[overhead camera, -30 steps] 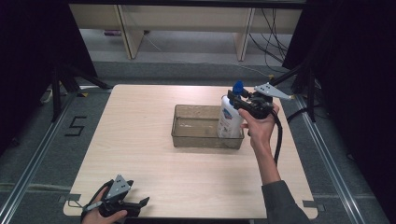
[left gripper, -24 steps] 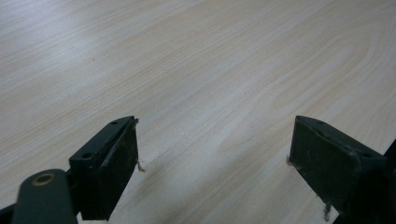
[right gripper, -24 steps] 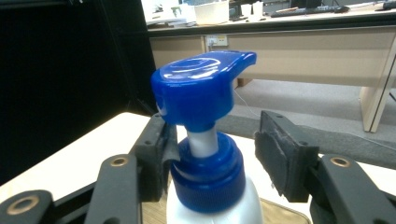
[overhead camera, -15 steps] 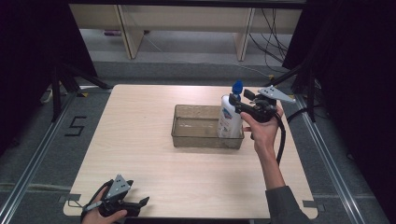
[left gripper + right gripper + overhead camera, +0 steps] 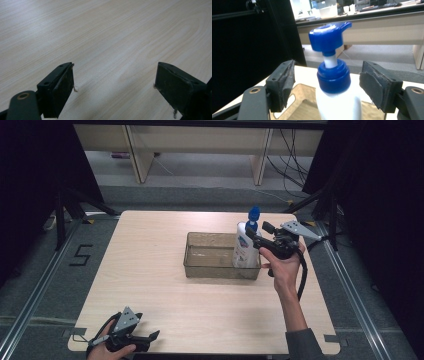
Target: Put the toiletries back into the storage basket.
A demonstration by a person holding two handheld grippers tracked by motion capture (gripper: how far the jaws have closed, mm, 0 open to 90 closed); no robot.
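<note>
1. Looking along my right claw (image 5: 329, 85), I see its jaws have just been opening; the pump bottle (image 5: 334, 82) stands between them, touched by neither pad.
2. Upright, the bottle sits in the right end of the clear bin (image 5: 210, 265) on the table (image 5: 150, 270).
3. My left claw (image 5: 152, 336) rests apart, empty, at the table's near left edge.

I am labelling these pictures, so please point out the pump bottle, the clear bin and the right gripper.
pump bottle (image 5: 334, 80): right gripper view, on its blue collar.
clear bin (image 5: 210, 270): high view, on its near wall.
right gripper (image 5: 327, 87): right gripper view, midway between its fingertips, jaws just opened off the bottle.
</note>
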